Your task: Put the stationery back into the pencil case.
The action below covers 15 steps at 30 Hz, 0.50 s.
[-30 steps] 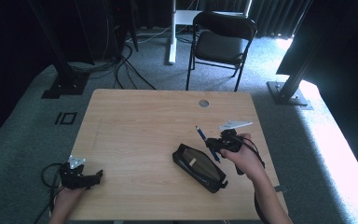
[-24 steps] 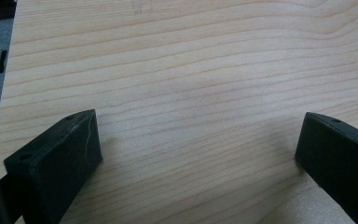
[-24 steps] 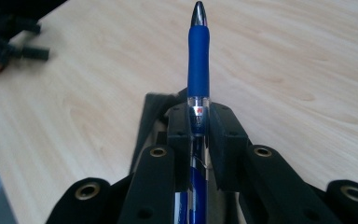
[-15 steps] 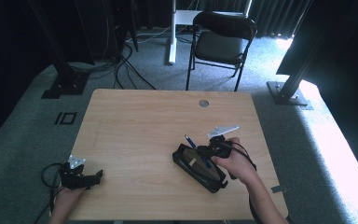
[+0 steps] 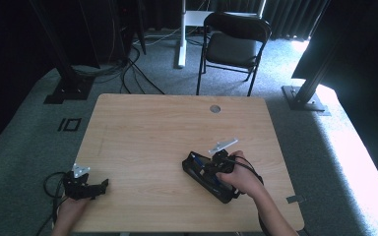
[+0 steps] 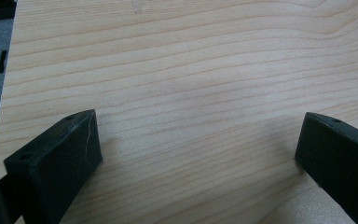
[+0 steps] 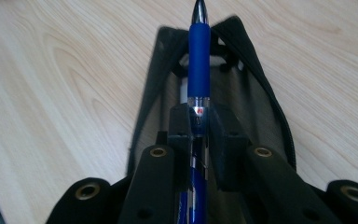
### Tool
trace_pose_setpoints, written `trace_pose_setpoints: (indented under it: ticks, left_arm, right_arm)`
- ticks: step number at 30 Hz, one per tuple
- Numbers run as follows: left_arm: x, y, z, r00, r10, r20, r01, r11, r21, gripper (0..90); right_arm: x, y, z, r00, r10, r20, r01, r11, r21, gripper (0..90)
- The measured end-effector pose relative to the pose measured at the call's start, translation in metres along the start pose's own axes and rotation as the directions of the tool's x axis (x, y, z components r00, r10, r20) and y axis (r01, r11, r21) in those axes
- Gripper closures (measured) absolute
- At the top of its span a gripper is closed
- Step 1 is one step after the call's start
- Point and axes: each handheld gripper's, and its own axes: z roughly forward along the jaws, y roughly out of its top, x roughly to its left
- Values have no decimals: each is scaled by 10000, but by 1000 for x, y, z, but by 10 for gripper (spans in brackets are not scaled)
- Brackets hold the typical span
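**Inspector:** Take the high view first. Where do things stand?

**Operator:** I have the right gripper (image 5: 215, 164) over the black pencil case (image 5: 207, 176), which lies open near the table's (image 5: 147, 128) right front corner, well in from the edge. The left gripper (image 5: 101, 185) rests at the left front corner, well apart from the work.

**Inspector:** Left gripper view?

**Operator:** Jaws spread wide, bare wood between them. Nothing held.

**Inspector:** Right gripper view?

**Operator:** My jaws are clamped narrow on the blue pen (image 7: 199, 60), gripping the clear barrel just behind the rubber sleeve. The pen points straight ahead, tip over the far end of the pencil case (image 7: 261, 107), lined up with its open mouth.

**Inspector:** Handling assessment?

**Operator:** In my judgement the pen is light and stiff, the smooth barrel liable to slide or pivot in the pads; the rubber sleeve would give a surer hold. The case looks soft and limp, so it may shift or fold if I press the pen against its zip edge. I would steady it by an end.
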Motion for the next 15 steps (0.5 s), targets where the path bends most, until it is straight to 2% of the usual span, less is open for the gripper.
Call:
trace_pose_setpoints:
  ticks: [5, 7, 15]
  left_arm:
    - [0, 0, 0, 10000, 2, -2, -2, 10000, 3, 5]
    - [0, 0, 0, 10000, 2, -2, -2, 10000, 3, 5]
    - [0, 0, 0, 10000, -1, -3, 1, 10000, 4, 4]
  right_arm:
    - [-2, -2, 5, 9999, 37, 136, -40, 9998, 202, 794]
    - [-2, -2, 8, 9996, -18, 264, 6, 9990, 446, 794]
    - [2, 0, 17, 9997, -219, 109, 208, 9951, 969, 794]
